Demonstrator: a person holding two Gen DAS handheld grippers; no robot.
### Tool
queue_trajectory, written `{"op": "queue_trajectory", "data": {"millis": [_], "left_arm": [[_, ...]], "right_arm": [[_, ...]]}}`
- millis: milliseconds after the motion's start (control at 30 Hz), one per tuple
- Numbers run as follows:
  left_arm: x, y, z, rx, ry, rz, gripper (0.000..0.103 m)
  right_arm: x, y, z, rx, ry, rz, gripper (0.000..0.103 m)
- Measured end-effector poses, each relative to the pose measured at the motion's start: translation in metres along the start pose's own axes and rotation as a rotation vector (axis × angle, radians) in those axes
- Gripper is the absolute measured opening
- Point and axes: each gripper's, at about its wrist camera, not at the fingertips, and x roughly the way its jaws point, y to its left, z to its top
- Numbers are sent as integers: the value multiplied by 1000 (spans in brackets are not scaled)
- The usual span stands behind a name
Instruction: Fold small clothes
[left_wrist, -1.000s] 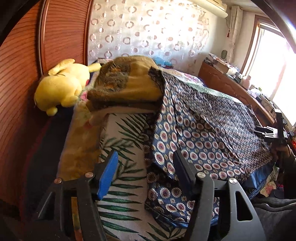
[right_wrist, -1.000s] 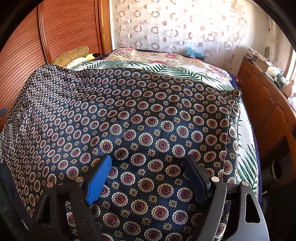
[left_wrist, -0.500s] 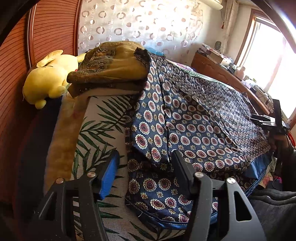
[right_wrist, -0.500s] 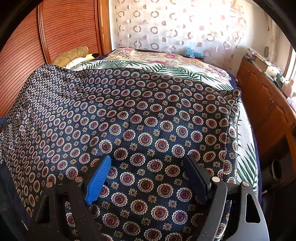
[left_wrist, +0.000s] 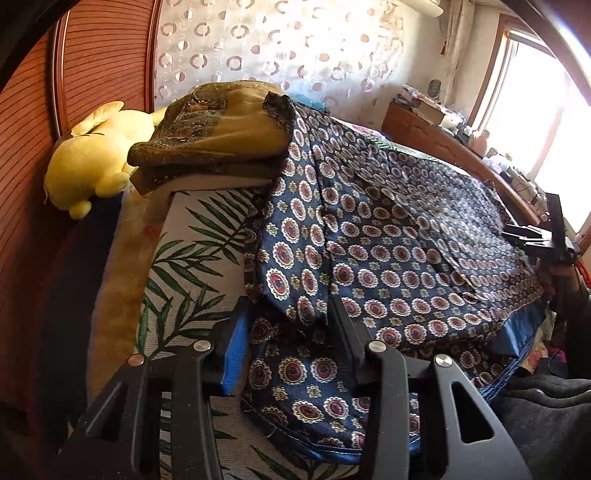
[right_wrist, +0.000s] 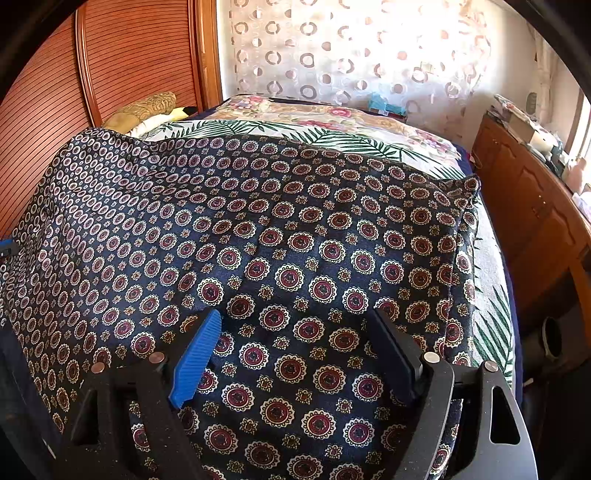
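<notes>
A navy garment (left_wrist: 388, 236) printed with red and white medallions is spread over the bed (left_wrist: 192, 251). Its near-left corner is folded over on itself. My left gripper (left_wrist: 290, 328) straddles that folded corner and its jaws are closing; the cloth lies between the pads and does not look pinched. In the right wrist view the same garment (right_wrist: 280, 236) fills the frame. My right gripper (right_wrist: 295, 336) hovers wide open over its near edge with nothing pinched. It also shows at the far right of the left wrist view, the right gripper (left_wrist: 546, 240) held in a hand.
A yellow plush toy (left_wrist: 92, 155) and a folded olive blanket (left_wrist: 214, 125) lie at the head of the bed. A slatted wooden wardrobe door (left_wrist: 92, 55) is on the left. A wooden dresser (right_wrist: 524, 206) with clutter runs along the right under a window (left_wrist: 546, 110).
The left gripper's jaws have narrowed around the garment's folded corner, and its view has shifted slightly toward the cloth. The right gripper and the garment under it have not moved.
</notes>
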Motion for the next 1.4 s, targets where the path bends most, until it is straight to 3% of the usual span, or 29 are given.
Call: {"op": "queue_trajectory", "data": {"millis": [33,67,100,233,467,733,1167,1233,1333,1400], "left_arm": [[0,-1,0,-2,0,-5,42],[1,-2,0,1,-2,-4,34],[3,-2,1,-1,5,0,17],[4,-3,3,-4,3,9,6],[-14,-20,17,23,-81,-47,4],[-27,-70,54,124,-182,-157,4],[-10,-180,127,356,-220,-344,3],[-4,-198,134,376,-209,-380,3],[11,-221,133,421,-169,-373,4],[20,-223,132,420,-129,-364,13]], "right_arm": [[1,0,-1,0,0,0,83],[0,0,0,0,0,0,83],[0,0,0,0,0,0,83],[0,0,0,0,0,0,83],[0,-1,0,-2,0,1,83],[-4,-1,1,1,-1,-8,83],[-93,-7,-11,88,-194,-13,82],[-101,-5,-14,87,-203,-17,82],[-105,0,-19,85,-205,-7,82],[-103,2,-18,80,-201,4,82]]}}
